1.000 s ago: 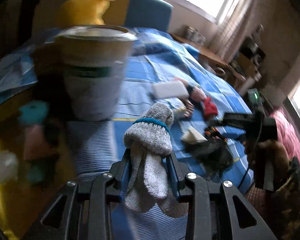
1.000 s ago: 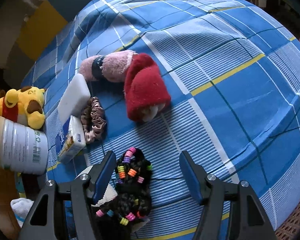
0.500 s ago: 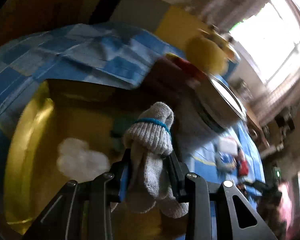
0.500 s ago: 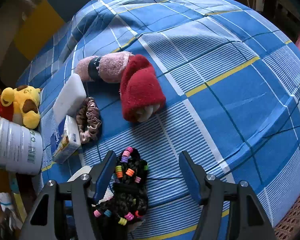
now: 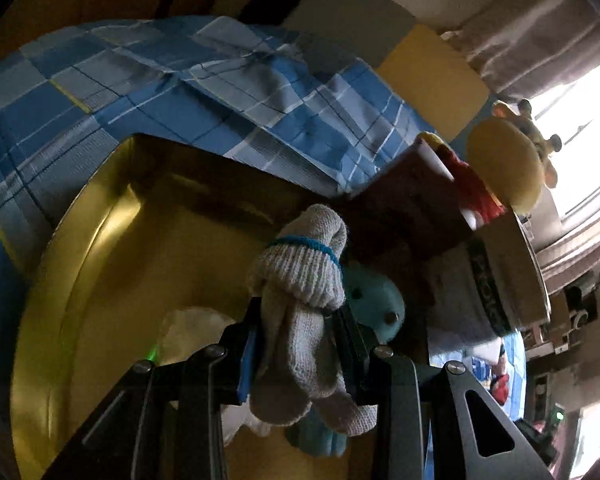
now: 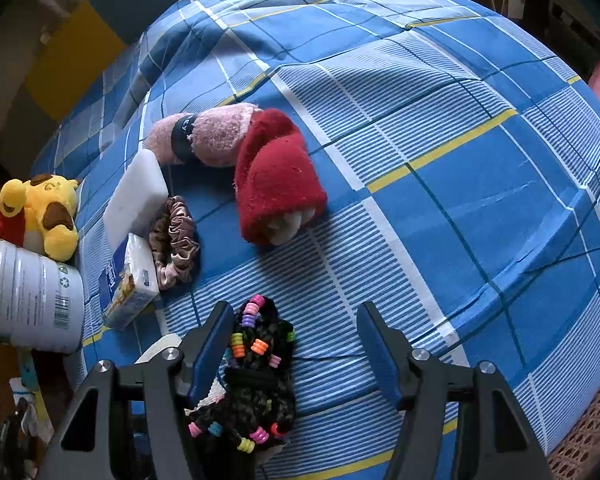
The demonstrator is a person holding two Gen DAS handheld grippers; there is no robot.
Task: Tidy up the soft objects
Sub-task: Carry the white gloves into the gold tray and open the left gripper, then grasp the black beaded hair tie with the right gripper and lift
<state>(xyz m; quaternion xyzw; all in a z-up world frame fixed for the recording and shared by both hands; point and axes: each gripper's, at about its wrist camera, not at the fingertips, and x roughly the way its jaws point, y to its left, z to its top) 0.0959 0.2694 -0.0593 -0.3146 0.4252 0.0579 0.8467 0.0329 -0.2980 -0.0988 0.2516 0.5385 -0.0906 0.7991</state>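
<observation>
My left gripper is shut on a grey knitted glove with a blue band and holds it over a yellow box. A teal plush and a white soft item lie in the box below. My right gripper is open over a black braided hairpiece with coloured beads on the blue checked bedspread. Beyond it lie a red sock, a pink sock, a brown scrunchie and a white sponge.
A tissue pack, a large white tin and a yellow bear plush sit at the left of the bed. The tin and the bear stand right of the box in the left wrist view.
My left gripper has swung with the glove from above the bed, past the tin, to over the yellow box. My right gripper has barely moved.
</observation>
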